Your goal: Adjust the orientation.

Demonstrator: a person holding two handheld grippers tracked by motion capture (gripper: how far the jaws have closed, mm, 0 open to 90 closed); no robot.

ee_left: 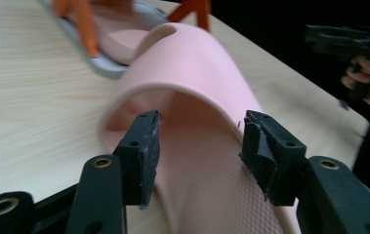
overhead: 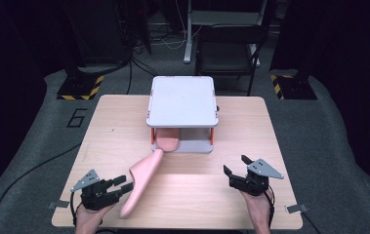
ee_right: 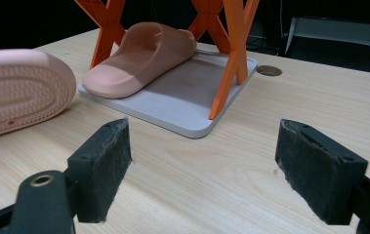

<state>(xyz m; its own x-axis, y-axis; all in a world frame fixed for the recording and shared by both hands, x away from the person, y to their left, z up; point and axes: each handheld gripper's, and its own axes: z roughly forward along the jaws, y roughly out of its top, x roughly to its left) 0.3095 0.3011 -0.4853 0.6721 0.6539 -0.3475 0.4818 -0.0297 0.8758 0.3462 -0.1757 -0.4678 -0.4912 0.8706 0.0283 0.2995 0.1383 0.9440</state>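
One slipper [ee_right: 141, 58] sits under the rack [ee_right: 231, 53], plain in the right gripper view.

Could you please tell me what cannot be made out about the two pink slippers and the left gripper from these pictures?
- Slipper on the rack: in the high view, mostly hidden under the rack's top shelf.
- Slipper on the table: in the left gripper view its heel end is cut off by the bottom edge.
- Left gripper: whether its pads press the slipper's sides cannot be told.
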